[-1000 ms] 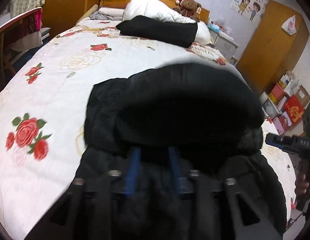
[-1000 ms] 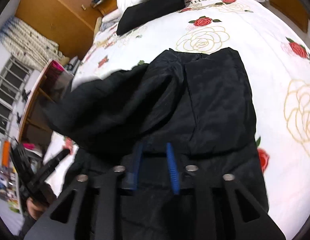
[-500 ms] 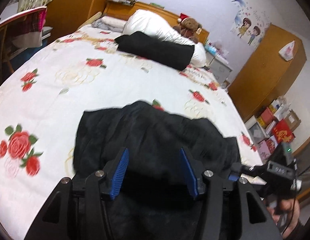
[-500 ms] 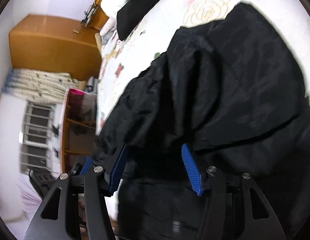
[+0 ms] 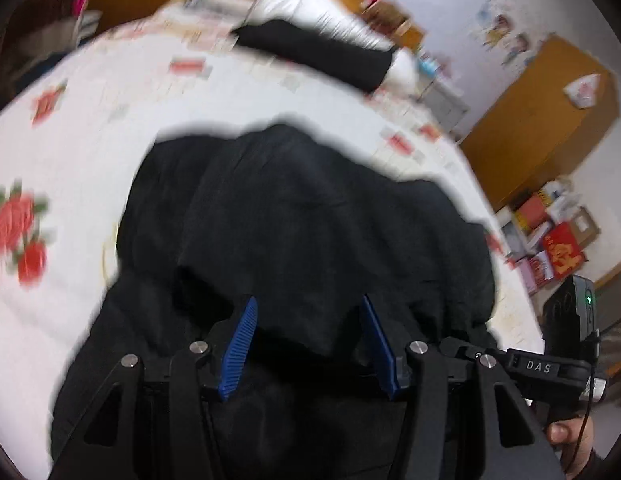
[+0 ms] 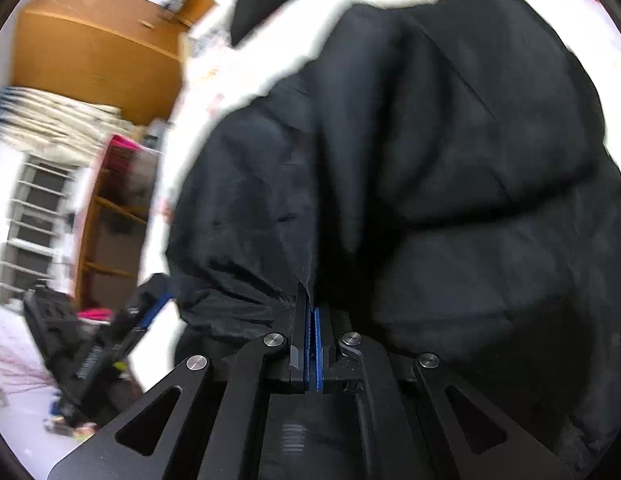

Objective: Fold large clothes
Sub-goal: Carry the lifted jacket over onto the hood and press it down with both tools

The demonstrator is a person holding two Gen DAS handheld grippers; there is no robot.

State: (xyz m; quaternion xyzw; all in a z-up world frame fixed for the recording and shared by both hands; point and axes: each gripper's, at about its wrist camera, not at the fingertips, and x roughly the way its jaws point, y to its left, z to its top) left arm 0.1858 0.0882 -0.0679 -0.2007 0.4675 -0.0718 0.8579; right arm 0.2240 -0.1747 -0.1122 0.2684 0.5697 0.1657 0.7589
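Left wrist view puts the left gripper (image 5: 308, 322) nearest, its ribbed blue pads (image 5: 239, 350) spread wide apart with a bunched fold of the black jacket (image 5: 310, 216) lying between them; whether the fabric touches either pad cannot be told. The jacket is a soft, puffy, matte garment heaped in rounded folds at the near edge of the bed (image 5: 110, 136), its far outline wavy and irregular. To its left a broad stretch of the white bedspread printed with red roses (image 5: 20, 232) lies bare out to the bed's left edge, and more bare spread runs beyond the jacket toward the head of the bed, where a long black cushion (image 5: 314, 54) lies across a white pillow (image 5: 310, 14). At the lower right the right gripper's black body shows, held in a hand (image 5: 570, 434). Right wrist view shows the right gripper (image 6: 312, 320) with its fingers pressed together on a thin edge of the jacket, the slightly shiny cloth creased and pulled into the pinch. The padded bulk fills the frame beyond, well short of an orange wooden wardrobe (image 6: 94, 48) at the far left.
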